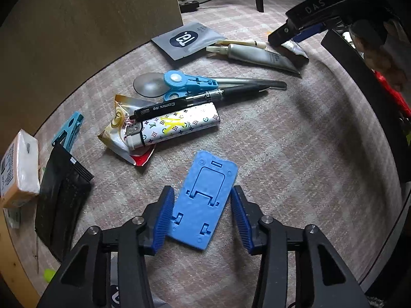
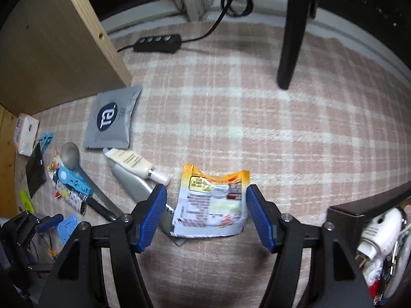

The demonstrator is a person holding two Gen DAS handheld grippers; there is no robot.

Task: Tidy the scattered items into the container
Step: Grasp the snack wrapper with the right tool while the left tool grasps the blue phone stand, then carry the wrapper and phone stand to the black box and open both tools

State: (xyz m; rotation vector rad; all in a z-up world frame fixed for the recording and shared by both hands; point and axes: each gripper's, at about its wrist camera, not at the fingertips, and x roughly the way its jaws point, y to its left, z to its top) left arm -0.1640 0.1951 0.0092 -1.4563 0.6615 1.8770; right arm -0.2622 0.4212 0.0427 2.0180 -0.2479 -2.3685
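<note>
Currently the blue phone stand (image 1: 204, 205) lies flat on the checked carpet (image 1: 295, 154) between the wide-open fingers of the left gripper (image 1: 203, 220), with a gap seen on the right side and the left pad close to or touching its edge. Likewise the snack packet (image 2: 210, 205) lies between the spread fingers of the right gripper (image 2: 206, 214), and no contact can be made out.

Trouble is judged likely from both things being thin and flat. The stand could be pushed along the carpet or tipped if the pads are closed off-centre. The packet could be crumpled or slipped out, and the grey tube (image 2: 138, 187) beneath its left edge could be caught by the left pad.

Further off, a lighter (image 1: 177, 127), a pen (image 1: 195, 100), a spoon (image 1: 154, 84) and a blue clip (image 1: 190, 83) are piled together, so one could be dragged with another.

The container (image 2: 364, 213) is cut off at the lower right of the right wrist view; only a dark rim and some contents are shown. The packet's print is blurred. Whether the stand is touched on the left cannot be told.
</note>
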